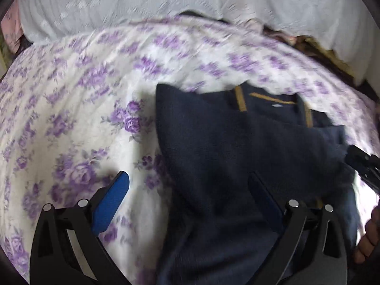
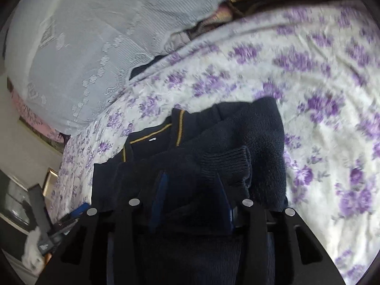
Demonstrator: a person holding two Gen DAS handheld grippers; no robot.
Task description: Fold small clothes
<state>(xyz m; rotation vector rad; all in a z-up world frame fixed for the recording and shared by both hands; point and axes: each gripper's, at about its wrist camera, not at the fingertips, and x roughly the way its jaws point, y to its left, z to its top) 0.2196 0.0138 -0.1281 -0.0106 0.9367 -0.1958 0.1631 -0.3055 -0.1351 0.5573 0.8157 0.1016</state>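
A navy knit sweater (image 1: 225, 147) with a gold-trimmed V-neck (image 1: 239, 99) lies partly folded on a white bedsheet with purple flowers (image 1: 71, 118). My left gripper (image 1: 190, 190) stands wide open above its left edge, one blue pad (image 1: 114, 201) over the sheet, the other finger over the knit. In the right wrist view the sweater (image 2: 261, 142) has a sleeve laid across it, with the ribbed cuff (image 2: 228, 163) just beyond my right gripper (image 2: 192, 190). Its jaws stand partly apart, open over dark knit. A hand (image 1: 370, 235) shows at the right edge.
A white lace-covered pillow (image 2: 83, 47) lies along the back of the bed, with a bit of dark cloth (image 2: 142, 67) poking out under it. The bed's left edge drops off (image 2: 66, 156) toward a framed object (image 2: 49, 178) and clutter on the floor.
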